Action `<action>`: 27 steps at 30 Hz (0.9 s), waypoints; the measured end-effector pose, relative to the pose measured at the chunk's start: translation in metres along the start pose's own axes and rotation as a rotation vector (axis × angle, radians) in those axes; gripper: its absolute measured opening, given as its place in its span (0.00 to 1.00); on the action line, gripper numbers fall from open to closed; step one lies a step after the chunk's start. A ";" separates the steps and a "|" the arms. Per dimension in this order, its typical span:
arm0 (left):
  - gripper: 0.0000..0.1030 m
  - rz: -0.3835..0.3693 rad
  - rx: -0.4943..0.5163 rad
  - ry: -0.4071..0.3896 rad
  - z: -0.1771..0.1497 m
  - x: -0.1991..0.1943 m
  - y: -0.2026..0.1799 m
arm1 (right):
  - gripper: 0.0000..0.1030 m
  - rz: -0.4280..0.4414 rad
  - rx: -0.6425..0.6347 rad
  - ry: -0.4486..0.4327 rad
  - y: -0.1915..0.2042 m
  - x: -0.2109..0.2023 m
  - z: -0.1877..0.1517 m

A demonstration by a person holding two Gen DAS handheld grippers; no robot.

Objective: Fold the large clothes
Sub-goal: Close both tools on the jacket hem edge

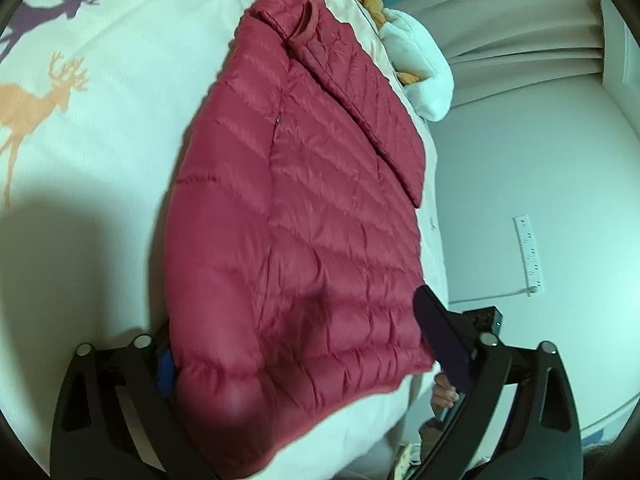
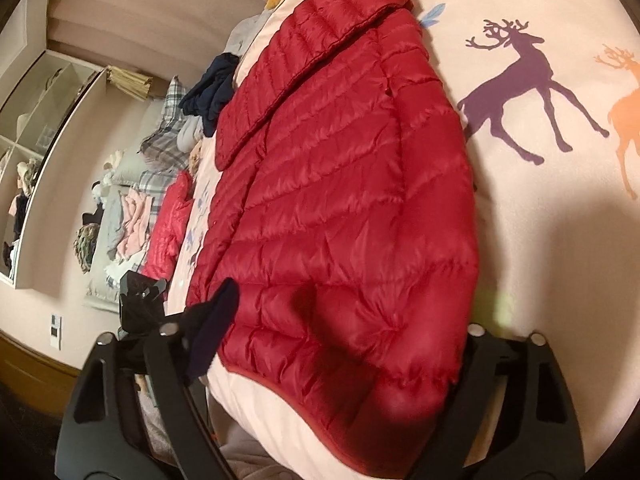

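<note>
A red quilted puffer jacket (image 1: 304,208) lies flat on a white bedsheet with deer prints (image 1: 80,132), collar at the far end and one sleeve folded across its back. My left gripper (image 1: 296,328) straddles the near hem. Its blue pad (image 1: 166,368) sits at the jacket's left edge and its dark pad (image 1: 440,340) at the right corner. In the right wrist view the same jacket (image 2: 344,184) fills the gap of my right gripper (image 2: 352,308). That gripper's left pad (image 2: 216,328) touches the hem edge, and the puffy hem hides the right finger. Both stand open around the hem.
The bed edge runs beside the jacket, with floor, a power strip (image 1: 530,254) and a white plush toy (image 1: 420,68) beyond it. A hand's fingers (image 1: 444,392) show behind my dark pad. Dark clothes (image 2: 212,92), another red jacket (image 2: 168,220) and shelves (image 2: 36,120) lie left.
</note>
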State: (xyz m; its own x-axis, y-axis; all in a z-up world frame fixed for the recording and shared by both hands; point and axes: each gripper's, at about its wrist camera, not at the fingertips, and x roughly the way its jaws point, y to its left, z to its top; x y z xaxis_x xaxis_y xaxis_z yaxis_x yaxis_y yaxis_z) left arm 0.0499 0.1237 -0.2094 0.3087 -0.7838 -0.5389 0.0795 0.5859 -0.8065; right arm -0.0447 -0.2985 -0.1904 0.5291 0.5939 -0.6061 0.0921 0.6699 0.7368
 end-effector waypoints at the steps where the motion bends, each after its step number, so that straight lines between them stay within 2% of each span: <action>1: 0.85 0.007 0.001 -0.002 0.001 0.001 0.000 | 0.71 -0.004 0.000 -0.003 0.000 0.002 0.000; 5: 0.72 0.034 0.000 -0.006 0.003 0.007 0.000 | 0.53 -0.017 -0.008 -0.008 0.000 0.006 -0.002; 8: 0.58 0.055 0.002 -0.002 0.003 0.009 0.001 | 0.41 -0.028 -0.012 -0.017 0.000 0.009 -0.003; 10: 0.46 0.079 -0.002 0.000 0.002 0.008 0.003 | 0.33 -0.038 -0.022 -0.025 0.001 0.008 -0.004; 14: 0.33 0.092 -0.025 -0.013 0.002 0.006 0.010 | 0.23 -0.050 -0.053 -0.048 0.007 0.006 -0.005; 18: 0.18 0.096 -0.011 -0.038 0.001 0.002 0.008 | 0.18 -0.057 -0.104 -0.083 0.019 0.001 -0.006; 27: 0.14 0.139 0.122 -0.138 0.000 -0.019 -0.031 | 0.15 -0.042 -0.191 -0.139 0.045 -0.008 -0.006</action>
State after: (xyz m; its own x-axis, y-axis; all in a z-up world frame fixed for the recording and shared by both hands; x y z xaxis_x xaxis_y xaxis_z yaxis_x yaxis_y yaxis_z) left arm 0.0416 0.1200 -0.1743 0.4509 -0.6633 -0.5973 0.1383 0.7130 -0.6874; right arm -0.0498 -0.2706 -0.1540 0.6406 0.5053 -0.5783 -0.0377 0.7728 0.6335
